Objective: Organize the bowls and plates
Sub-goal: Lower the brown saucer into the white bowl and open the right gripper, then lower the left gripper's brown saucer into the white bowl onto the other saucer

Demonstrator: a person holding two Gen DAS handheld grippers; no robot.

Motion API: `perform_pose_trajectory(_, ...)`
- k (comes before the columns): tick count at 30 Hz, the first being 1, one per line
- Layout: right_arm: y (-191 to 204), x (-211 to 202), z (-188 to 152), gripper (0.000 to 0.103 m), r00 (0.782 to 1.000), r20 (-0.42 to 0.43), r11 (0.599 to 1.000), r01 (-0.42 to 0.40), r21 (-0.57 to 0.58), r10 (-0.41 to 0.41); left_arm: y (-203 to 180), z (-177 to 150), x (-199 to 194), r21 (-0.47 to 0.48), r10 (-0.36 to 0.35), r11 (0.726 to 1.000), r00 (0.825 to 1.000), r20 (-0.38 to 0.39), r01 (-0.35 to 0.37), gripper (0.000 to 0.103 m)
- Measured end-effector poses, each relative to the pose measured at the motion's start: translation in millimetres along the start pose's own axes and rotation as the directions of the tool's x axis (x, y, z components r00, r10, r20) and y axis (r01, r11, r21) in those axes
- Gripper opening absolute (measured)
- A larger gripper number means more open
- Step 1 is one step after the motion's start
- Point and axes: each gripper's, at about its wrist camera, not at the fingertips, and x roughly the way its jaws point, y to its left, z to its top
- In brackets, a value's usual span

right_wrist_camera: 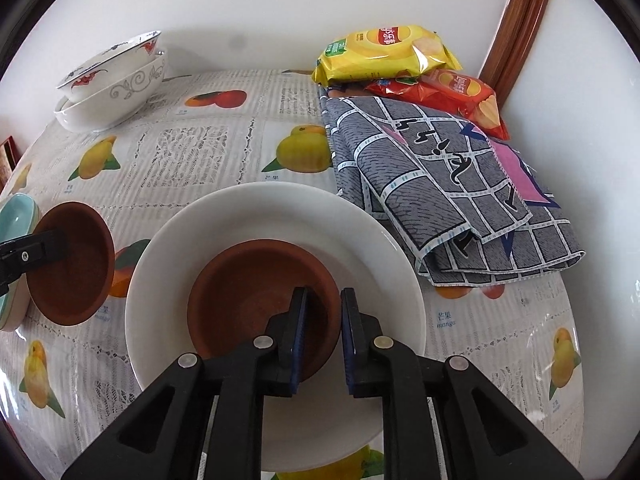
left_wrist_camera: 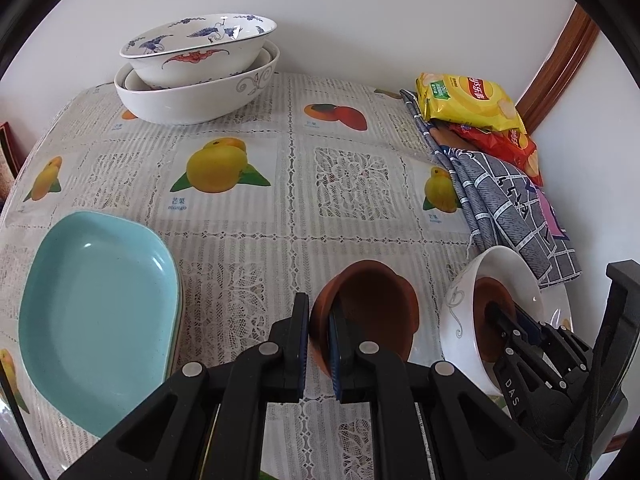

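The left gripper point(left_wrist_camera: 319, 344) is pinching the rim of a brown bowl point(left_wrist_camera: 372, 312), tilting it above the table point(left_wrist_camera: 280, 208) beside the blue plates point(left_wrist_camera: 100, 312). The right gripper point(right_wrist_camera: 324, 340) is straddling the rim of a second brown bowl point(right_wrist_camera: 256, 296) sitting inside the white bowl point(right_wrist_camera: 368, 240) — jaws narrowly parted, whether they are gripping I cannot tell.

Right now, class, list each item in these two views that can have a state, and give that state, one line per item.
left gripper: shut on brown bowl's rim
brown bowl: tilted, held
right gripper: astride second brown bowl's rim
second brown bowl: nested in white bowl
white bowl: tilted
teal plates: stacked flat
patterned bowls: nested, upright
cloth: folded
chip bags: sealed, piled
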Motion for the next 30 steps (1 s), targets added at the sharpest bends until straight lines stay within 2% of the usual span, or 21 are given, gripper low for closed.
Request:
perform_pose_trajectory(6, 2, -7, -1, 0.024, 1.0, 0.014, 1.0, 0.023, -0.003, -0.023, 4, -1, -13, 0.0, -0.003, 1.0, 1.0, 0.018, 0.003, 0.009)
perform_pose_trajectory(14, -7, -41, -6, 0.025, 0.997, 0.072, 1.0, -0.008, 0.025, 0.007, -3, -5, -37, 0.011, -0.019, 1.0, 0.998, 0.057, 0.018, 0.009)
perform_pose_trajectory(18, -21, -66, -11, 0.037, 0.992, 0.123, 0.998, -0.023, 0.062, 0.015, -12, -9, -48, 0.024, -0.033, 0.999, 0.997, 0.07, 0.031, 0.009)
perform_pose_trajectory(30, -65, -106, -44, 0.047, 0.985, 0.17, 0.985, -0.018, 0.172, -0.012, -47, -28, -74, 0.09, -0.074, 0.994, 0.994, 0.084, 0.066, 0.009)
